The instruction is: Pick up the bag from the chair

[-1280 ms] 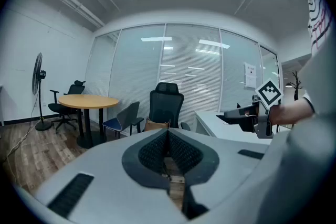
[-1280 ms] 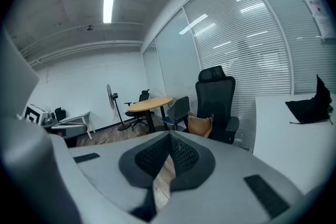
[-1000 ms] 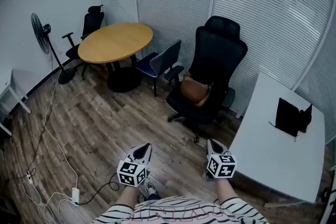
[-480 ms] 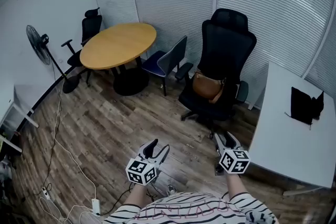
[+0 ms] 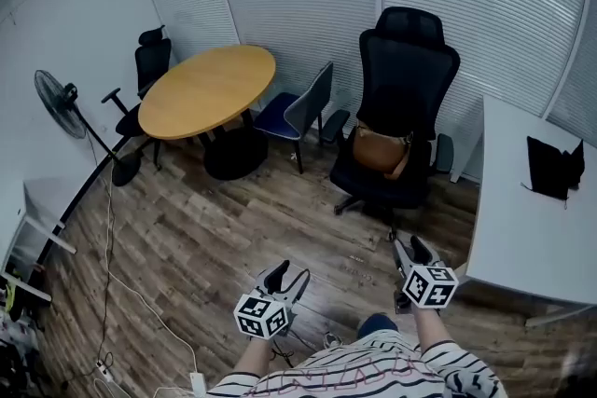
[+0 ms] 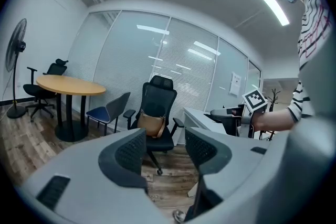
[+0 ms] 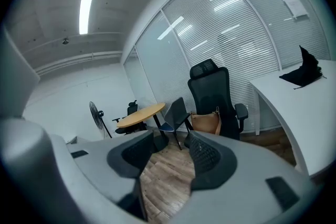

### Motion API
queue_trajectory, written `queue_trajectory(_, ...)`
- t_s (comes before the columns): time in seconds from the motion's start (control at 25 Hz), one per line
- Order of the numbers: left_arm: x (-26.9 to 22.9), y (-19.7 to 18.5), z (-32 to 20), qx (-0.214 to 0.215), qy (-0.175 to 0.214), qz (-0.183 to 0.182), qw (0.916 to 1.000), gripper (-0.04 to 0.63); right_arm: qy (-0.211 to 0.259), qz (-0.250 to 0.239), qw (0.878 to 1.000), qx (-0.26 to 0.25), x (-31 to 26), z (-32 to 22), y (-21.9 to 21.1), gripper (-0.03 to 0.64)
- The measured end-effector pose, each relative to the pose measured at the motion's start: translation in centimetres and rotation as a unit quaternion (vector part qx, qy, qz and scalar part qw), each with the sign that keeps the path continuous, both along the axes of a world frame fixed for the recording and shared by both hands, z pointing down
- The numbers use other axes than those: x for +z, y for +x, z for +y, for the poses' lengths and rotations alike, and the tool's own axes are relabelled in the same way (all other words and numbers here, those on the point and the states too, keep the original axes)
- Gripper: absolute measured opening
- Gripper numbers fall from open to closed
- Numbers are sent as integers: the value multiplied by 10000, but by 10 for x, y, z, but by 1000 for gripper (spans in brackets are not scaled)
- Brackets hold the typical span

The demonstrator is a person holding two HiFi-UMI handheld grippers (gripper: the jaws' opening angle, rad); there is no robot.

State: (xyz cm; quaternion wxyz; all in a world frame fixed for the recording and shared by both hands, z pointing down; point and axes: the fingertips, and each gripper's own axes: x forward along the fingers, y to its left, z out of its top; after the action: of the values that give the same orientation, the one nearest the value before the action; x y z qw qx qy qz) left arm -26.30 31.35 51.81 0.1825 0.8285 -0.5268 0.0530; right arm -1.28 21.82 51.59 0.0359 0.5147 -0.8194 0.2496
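Observation:
A tan leather bag stands upright on the seat of a tall black office chair by the blinds. The same bag appears ahead in the left gripper view, and the bag shows in the right gripper view too. My left gripper is held low in front of me, open and empty, well short of the chair. My right gripper is also open and empty, about a step from the chair's wheeled base.
A round wooden table stands left of the chair, with a grey-blue chair and a black chair around it. A white desk with a black object lies right. A standing fan and floor cables are at left.
The view has advanced and turned slightly; the chair with the bag now sits nearer and more central. Both grippers have shifted rightward in the view and stay open.

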Motion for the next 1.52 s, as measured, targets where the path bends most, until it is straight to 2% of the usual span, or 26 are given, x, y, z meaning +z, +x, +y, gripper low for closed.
queue_trajectory(0.32, 8, -15, -40, 74, -46, 38, 10000, 210, -167, 23, 9998, 127, 12, -25, -4, 207)
queue_trajectory(0.6, 14, -4, -108, 149, -80, 14, 9999, 210, -193, -137, 9991, 343, 19, -88, 17, 207)
queue_trajectory(0.96, 12, 35, -250, 346, -29, -15, 9994, 210, -205, 16, 9990, 399, 21, -198, 59, 207)
queue_trajectory(1.2, 13, 70, -335, 370, -19, 41, 9993, 210, -363, 63, 9990, 234, 34, -267, 84, 207)
queue_trajectory(1.52, 28, 96, -405, 282, -152, 126, 9994, 210, -513, -47, 9985, 199, 51, -331, 100, 207)
